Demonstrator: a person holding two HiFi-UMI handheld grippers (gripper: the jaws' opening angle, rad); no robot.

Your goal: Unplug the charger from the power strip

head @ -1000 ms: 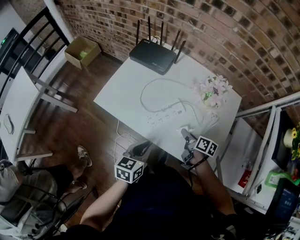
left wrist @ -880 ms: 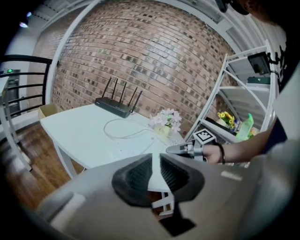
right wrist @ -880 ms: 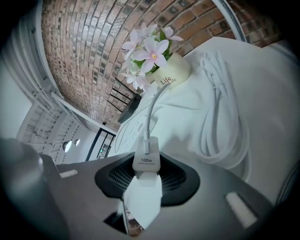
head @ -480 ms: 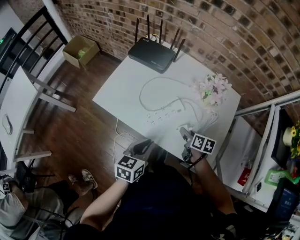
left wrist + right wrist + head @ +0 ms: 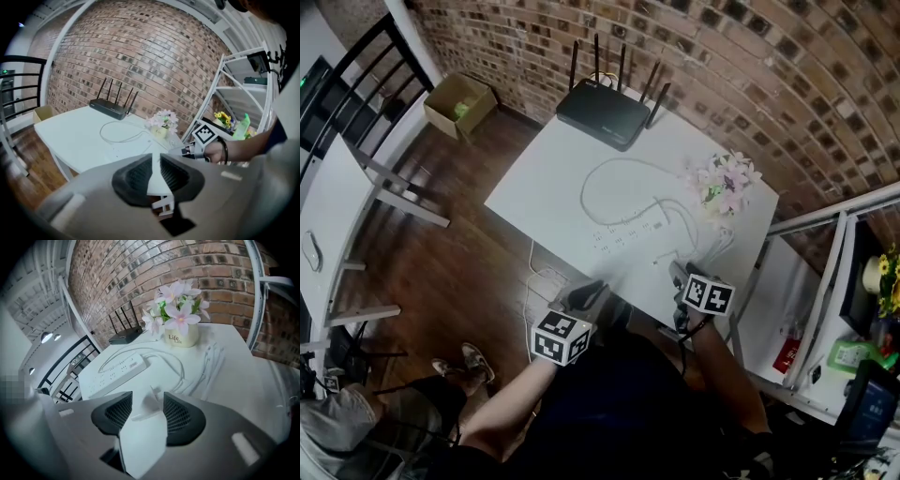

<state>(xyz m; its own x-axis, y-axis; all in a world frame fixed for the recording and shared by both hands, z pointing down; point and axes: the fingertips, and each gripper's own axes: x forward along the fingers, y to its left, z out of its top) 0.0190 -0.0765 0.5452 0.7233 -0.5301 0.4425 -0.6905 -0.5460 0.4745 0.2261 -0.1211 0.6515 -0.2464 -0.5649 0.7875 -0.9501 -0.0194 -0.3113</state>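
Standing against a brick wall [image 5: 750, 84] over a wood floor [image 5: 459, 262], the white table [image 5: 544, 178] carries a router [image 5: 605, 111] at its far edge, a flower pot [image 5: 727, 187] at the right and looped cables [image 5: 609, 183] in the middle. A metal shelf [image 5: 825, 244] stands just beside the table.

The power strip [image 5: 628, 231] lies flat mid-table, its long axis running from near left to far right in the head view.

The charger [image 5: 151, 403] is out of the strip and apart from it, near the table's front right edge. It appears blurred. A thin prong-like part points away from the camera; its long axis cannot be determined.

The right gripper [image 5: 147, 397] has just been opening its jaws. They are spread, with the charger between them and not clamped. The left gripper [image 5: 156, 161] sits at the front edge, jaws close together with a narrow slit and nothing in it.
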